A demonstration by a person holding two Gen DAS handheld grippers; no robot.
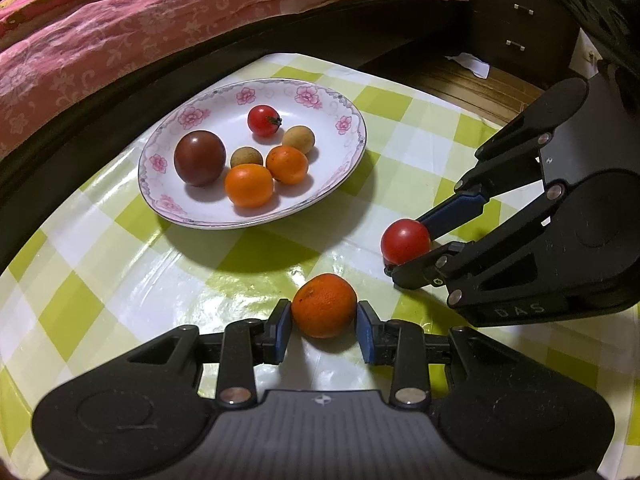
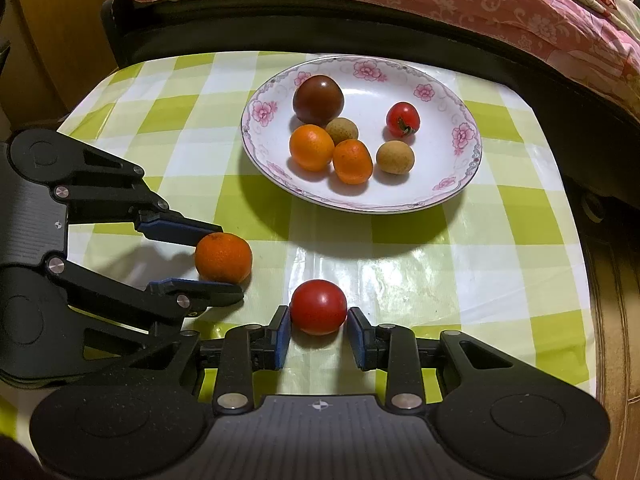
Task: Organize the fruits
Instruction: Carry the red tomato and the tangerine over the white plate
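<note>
My left gripper (image 1: 324, 326) is shut on a small orange mandarin (image 1: 324, 306) that sits on the checked tablecloth; the same mandarin (image 2: 223, 258) shows between its fingers in the right wrist view. My right gripper (image 2: 319, 326) is shut on a red tomato (image 2: 318, 306), also resting on the cloth, seen from the side as the tomato (image 1: 405, 241) in the left wrist view. Beyond both stands a white flowered plate (image 1: 352, 120) holding several fruits: a dark tomato (image 1: 199, 157), a red cherry tomato (image 1: 263, 120), two mandarins and two brown longans.
The green-and-white tablecloth (image 1: 120, 280) covers a small table. A bed with a pink floral cover (image 1: 120, 20) runs along the far side. A dark drawer unit (image 1: 520, 28) stands at the far right, over wooden floor.
</note>
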